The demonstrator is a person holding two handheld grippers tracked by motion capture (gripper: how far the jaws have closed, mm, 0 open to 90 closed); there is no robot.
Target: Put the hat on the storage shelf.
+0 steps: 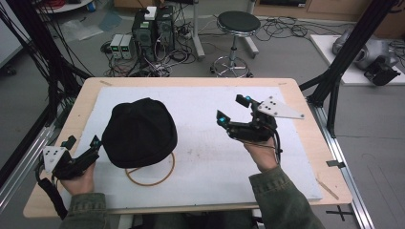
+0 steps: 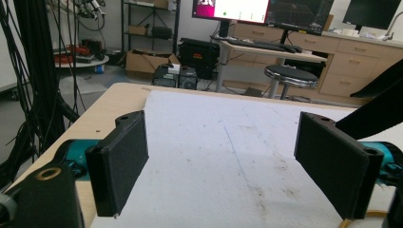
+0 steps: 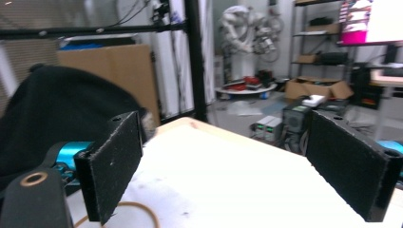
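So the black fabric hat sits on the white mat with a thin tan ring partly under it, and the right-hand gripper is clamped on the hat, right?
Not quite. The black fabric hat lies on the white mat with the thin tan ring partly under it, but the right-hand gripper is open and apart from it, as the high view shows.

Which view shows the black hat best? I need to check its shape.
The high view: the whole black hat lies on the white mat, over a tan ring. The right gripper view catches its side; the left gripper view, a dark edge.

Grey floor (image 1: pixel 286 52) — round stool (image 1: pixel 238 21)
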